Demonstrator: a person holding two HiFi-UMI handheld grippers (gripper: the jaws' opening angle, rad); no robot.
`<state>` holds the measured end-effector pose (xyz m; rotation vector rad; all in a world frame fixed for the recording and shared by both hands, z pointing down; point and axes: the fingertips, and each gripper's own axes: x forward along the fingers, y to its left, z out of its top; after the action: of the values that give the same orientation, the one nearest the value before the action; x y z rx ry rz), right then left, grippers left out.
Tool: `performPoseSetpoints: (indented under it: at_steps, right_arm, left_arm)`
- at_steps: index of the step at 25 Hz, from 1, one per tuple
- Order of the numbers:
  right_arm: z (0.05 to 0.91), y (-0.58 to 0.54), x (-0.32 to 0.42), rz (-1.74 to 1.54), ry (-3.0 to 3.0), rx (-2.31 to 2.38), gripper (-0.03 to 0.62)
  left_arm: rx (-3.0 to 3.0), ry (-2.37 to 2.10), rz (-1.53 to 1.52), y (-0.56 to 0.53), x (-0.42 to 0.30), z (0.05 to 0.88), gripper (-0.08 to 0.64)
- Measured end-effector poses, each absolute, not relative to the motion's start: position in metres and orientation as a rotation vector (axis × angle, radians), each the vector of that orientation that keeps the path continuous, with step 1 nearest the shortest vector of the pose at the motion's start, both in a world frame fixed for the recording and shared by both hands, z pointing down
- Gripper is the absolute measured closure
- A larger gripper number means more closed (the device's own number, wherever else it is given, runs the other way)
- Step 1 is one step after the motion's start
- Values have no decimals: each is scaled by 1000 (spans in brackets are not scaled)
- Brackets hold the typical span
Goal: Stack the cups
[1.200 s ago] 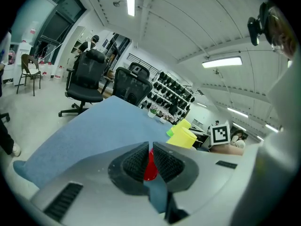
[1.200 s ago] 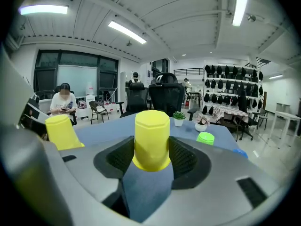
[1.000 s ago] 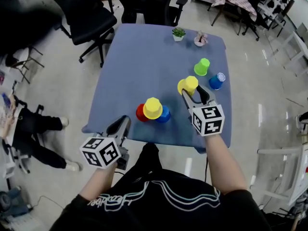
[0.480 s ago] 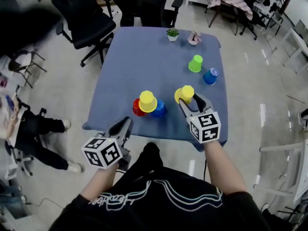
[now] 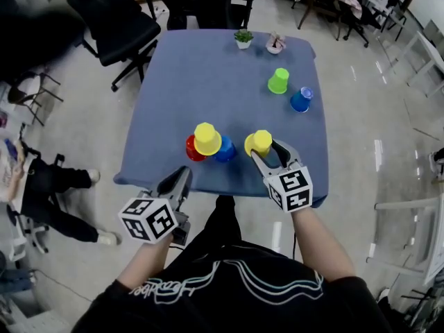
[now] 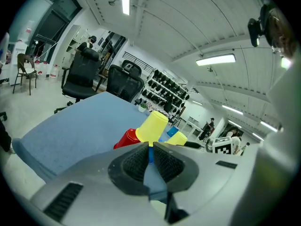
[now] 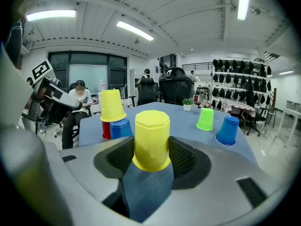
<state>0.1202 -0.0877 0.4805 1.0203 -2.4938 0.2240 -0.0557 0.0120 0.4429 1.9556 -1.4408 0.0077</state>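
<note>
A yellow cup (image 5: 259, 141) stands upside down between the pads of my right gripper (image 5: 267, 151), which is shut on it near the table's front edge. In the right gripper view the held yellow cup (image 7: 151, 138) fills the gap of that gripper (image 7: 151, 149). To its left, another yellow cup (image 5: 206, 137) sits upside down on a red cup (image 5: 189, 148) and a blue cup (image 5: 226, 152). A green cup (image 5: 278, 81) and a second blue cup (image 5: 300, 100) stand at the back right. My left gripper (image 5: 177, 186) is shut and empty, just off the front edge.
Two small potted plants (image 5: 243, 39) (image 5: 275, 44) stand at the far edge of the blue table (image 5: 180, 82). Black office chairs (image 5: 114, 26) stand beyond the table's far left corner. A seated person (image 7: 81, 98) is to the left in the right gripper view.
My right gripper has carried the yellow cup back toward me and slightly down, and it is now beside the three-cup pile. The left gripper stays shut by the front edge.
</note>
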Motion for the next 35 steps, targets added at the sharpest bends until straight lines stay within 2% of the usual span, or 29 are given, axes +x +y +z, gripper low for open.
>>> performPoseSetpoints:
  at_steps: [16, 30, 35]
  right_arm:
    - [522, -81, 98, 244, -2466, 905, 345]
    - [526, -77, 95, 194, -2468, 860, 344]
    - [513, -72, 94, 216, -2524, 833, 295]
  left_arm:
    - [1915, -1413, 24, 5, -56, 476, 512]
    - [1920, -1368, 43, 2, -49, 493, 512]
    - [1987, -1377, 109, -2, -44, 490, 512]
